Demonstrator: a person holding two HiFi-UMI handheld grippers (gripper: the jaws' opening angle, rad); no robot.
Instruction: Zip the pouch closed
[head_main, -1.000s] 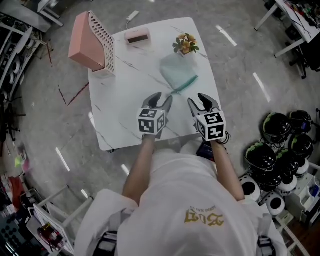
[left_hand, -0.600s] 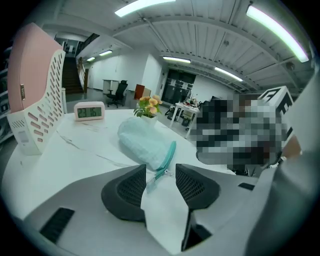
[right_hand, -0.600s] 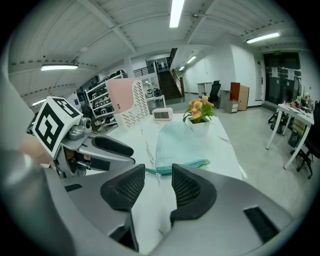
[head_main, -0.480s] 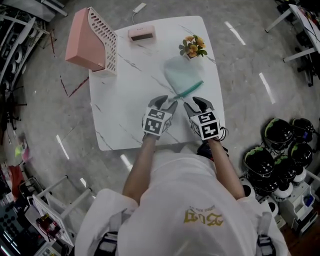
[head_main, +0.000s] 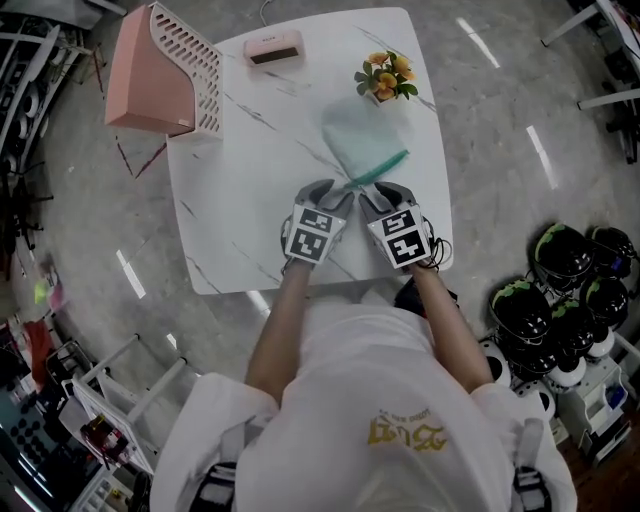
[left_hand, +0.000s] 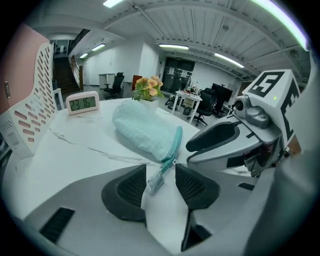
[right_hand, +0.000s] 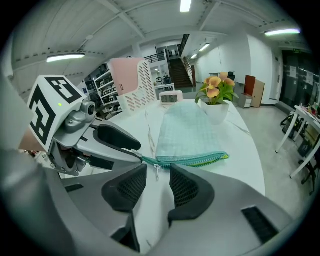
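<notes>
Lying on the white table (head_main: 240, 200) just short of the flower pot (head_main: 383, 78), the teal mesh pouch (head_main: 365, 140) turns its zipper edge (head_main: 378, 170) toward the person. Its tape tail (left_hand: 157, 181) runs between the left gripper's (left_hand: 160, 172) pads, which stand apart without pinching it. The small metal pull (right_hand: 157, 170) sits between the right gripper's (right_hand: 157, 172) jaws, which are closing but not touching it. From above, the marker cubes hide both gaps. How far the zipper is shut I can't make out.

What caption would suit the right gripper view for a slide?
Right gripper, jaws closing around the zipper pull of a teal pouch on a white table.
</notes>
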